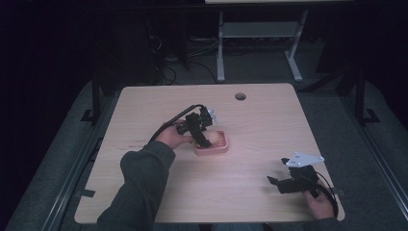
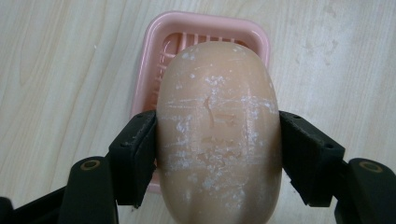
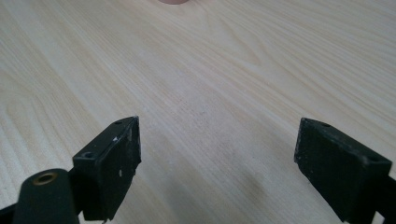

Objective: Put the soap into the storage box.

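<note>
Nearest the lens in the high view, at the lower left of the frame, comes my grey sleeve (image 1: 139, 185), running up toward the middle of the wooden table (image 1: 250, 192). At its end my left gripper (image 1: 202, 137) tips down over the pink soap dish (image 1: 214, 147) in the centre of the frame, with the pale soap bar (image 1: 204, 140) caught at its tip, so I judge I am either setting it in or lifting it out. My right gripper (image 1: 275, 182) waits at the lower right, well apart from the dish, kept out of the way since one hand is enough for this

Looking along my left gripper (image 2: 217, 154), the soap bar (image 2: 217, 135) sits big in the middle, my two jaws pinching it across its narrow sides, which gives the flattest faces to press on a slippery thing. Behind it, in the upper middle, the soap dish (image 2: 144, 70) lies on the table; I cannot tell whether the bar touches its ribs

Along my right gripper (image 3: 217, 158), the jaws stand spread wide with nothing between them but bare table (image 3: 210, 84); a sliver of pink at the top edge is likely the dish
</note>
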The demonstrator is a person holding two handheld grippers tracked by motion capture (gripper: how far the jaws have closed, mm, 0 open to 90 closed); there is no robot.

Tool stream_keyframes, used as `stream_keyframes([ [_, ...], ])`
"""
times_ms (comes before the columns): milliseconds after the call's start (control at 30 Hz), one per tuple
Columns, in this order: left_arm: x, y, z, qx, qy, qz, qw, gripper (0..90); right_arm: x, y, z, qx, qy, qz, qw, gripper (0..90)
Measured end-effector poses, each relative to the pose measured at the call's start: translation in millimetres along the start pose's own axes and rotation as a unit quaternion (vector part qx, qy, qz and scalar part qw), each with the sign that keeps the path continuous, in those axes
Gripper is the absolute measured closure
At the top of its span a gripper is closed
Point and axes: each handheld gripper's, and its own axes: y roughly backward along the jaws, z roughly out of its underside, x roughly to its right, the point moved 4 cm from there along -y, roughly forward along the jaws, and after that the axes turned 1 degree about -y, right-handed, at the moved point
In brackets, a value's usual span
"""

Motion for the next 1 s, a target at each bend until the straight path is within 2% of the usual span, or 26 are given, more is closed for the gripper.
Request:
stream_keyframes([
  [600,-4.5,-16.8,-5.7,-0.003,0.005,0.017,0.9998,32.3,0.9,0.2,0.8,-0.003,0.001,0.001,1.0000,14.1],
  [1000,-7.8,-23.1,-4.4,-0.011,0.008,0.018,0.9997,32.3,0.6,0.3,1.1,-0.005,-0.001,0.000,1.0000,14.1],
])
